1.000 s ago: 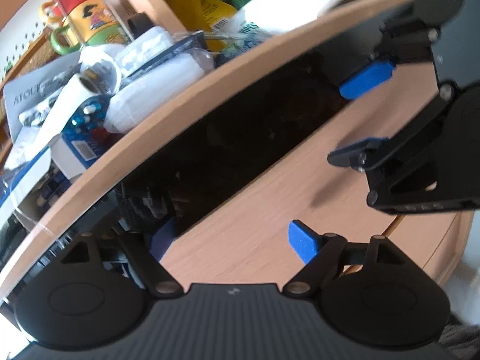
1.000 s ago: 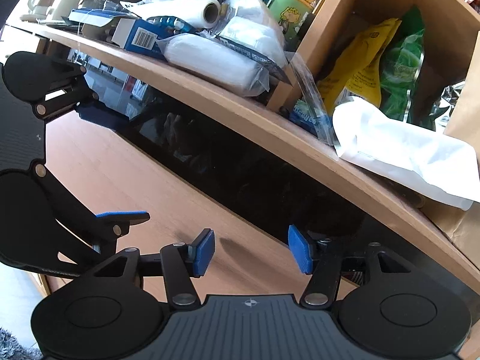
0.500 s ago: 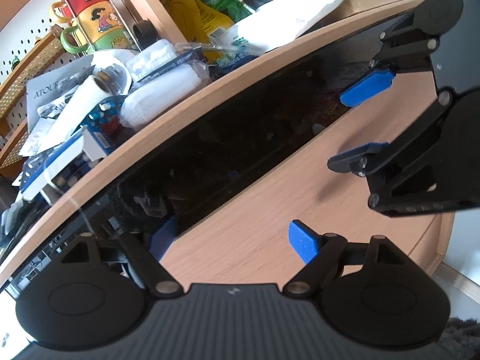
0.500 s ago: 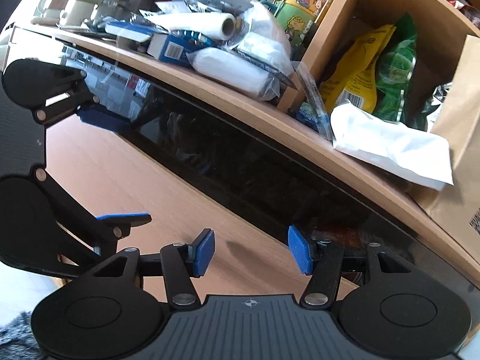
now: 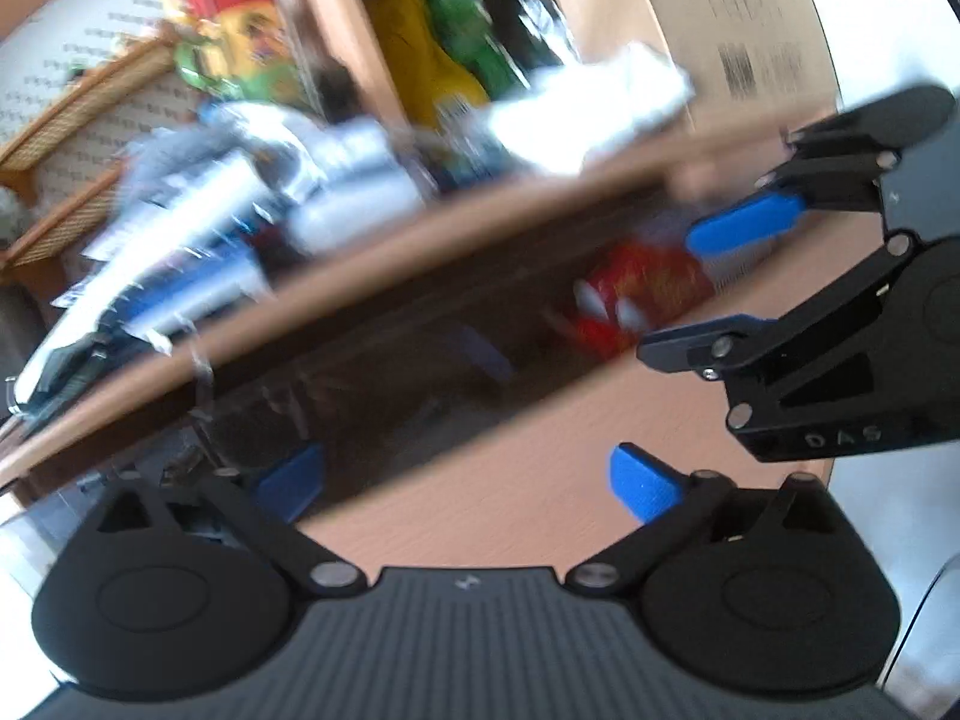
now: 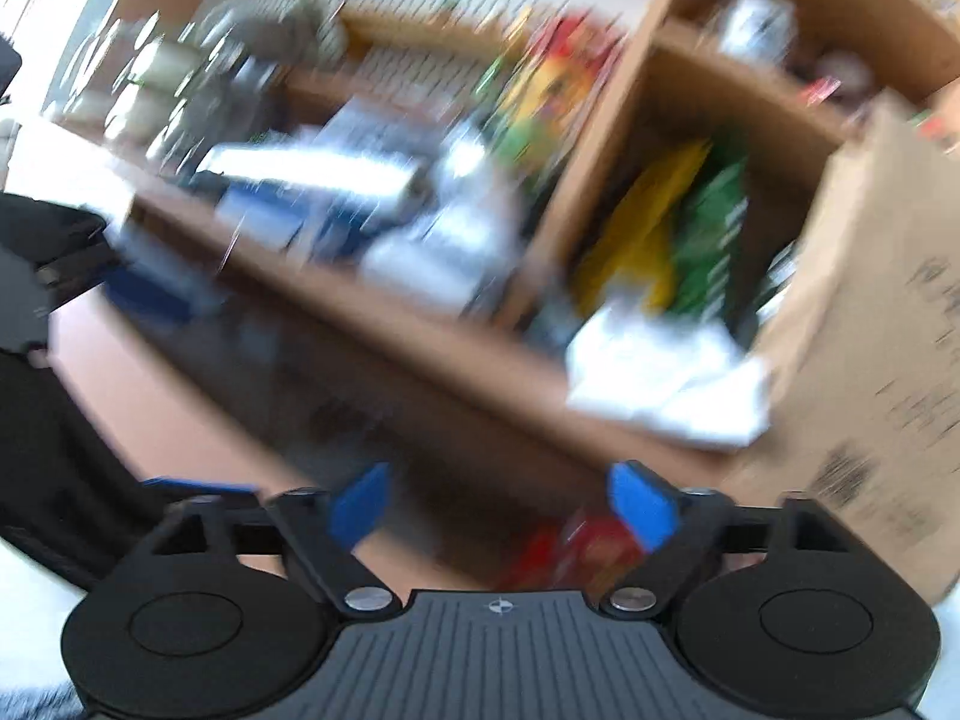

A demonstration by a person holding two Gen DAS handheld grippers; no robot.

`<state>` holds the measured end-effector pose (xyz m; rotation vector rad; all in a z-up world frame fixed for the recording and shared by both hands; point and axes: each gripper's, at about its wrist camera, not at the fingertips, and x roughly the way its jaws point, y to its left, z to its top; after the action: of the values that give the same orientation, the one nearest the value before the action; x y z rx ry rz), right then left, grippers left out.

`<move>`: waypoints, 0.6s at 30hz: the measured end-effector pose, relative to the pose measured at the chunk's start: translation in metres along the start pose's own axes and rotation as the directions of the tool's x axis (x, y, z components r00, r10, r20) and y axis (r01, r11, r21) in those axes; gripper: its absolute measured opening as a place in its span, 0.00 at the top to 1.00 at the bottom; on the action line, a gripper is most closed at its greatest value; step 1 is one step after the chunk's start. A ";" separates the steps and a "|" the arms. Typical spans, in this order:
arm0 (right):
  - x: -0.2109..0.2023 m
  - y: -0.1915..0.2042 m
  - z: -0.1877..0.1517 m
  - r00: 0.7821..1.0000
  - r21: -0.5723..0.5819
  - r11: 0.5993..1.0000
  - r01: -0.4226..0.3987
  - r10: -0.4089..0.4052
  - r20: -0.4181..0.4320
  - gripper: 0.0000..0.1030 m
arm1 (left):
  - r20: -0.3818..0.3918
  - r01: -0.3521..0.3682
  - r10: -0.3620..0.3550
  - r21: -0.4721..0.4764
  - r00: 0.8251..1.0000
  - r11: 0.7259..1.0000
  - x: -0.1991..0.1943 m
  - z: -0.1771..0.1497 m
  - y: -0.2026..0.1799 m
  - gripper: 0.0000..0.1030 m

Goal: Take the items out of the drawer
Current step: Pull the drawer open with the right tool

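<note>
Only the left wrist view shows both tools together: the left gripper (image 5: 462, 483) fills the bottom of the frame, jaws spread wide with nothing between its blue pads, and the right gripper (image 5: 714, 282) reaches in from the right edge, also spread and empty. Ahead of the left gripper lies the dark gap of the open drawer (image 5: 390, 360), with its pale wood front (image 5: 540, 480) under the pads. Inside, ahead and to the right, just beside the right gripper's fingers, sits a red packet (image 5: 630, 300); blur hides what it is. Above the drawer runs the counter (image 5: 420, 252), heaped with blurred white and blue packages (image 5: 252, 222).

From the right wrist view, the right gripper (image 6: 501, 504) is wide apart and holds nothing. Just left of it, at the frame edge, a black part of the left gripper (image 6: 48, 264) shows, too smeared to read its jaws. The red packet (image 6: 576, 552) lies low between the right gripper's fingers, close to its body, not touched by the pads as far as can be told. This view alone shows more above: a shelf cubby (image 6: 690, 210) ahead and to the right holding a yellow bag (image 6: 642, 240) and a green bag (image 6: 714, 228), a white bag (image 6: 666, 372) on the counter in front of it, and a cardboard box (image 6: 870, 330) at far right.
</note>
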<state>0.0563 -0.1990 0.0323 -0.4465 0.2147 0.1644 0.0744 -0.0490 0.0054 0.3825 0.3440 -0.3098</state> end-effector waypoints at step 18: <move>0.047 -0.038 0.000 0.978 0.383 0.911 -0.151 0.194 -0.075 0.47 | -0.047 -0.022 0.018 -0.088 0.999 0.996 0.018 0.029 0.020 0.00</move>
<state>0.1092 -0.2276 0.0366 -0.0522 0.3888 0.2667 0.1059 -0.0474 0.0301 0.3063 0.3980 -0.2655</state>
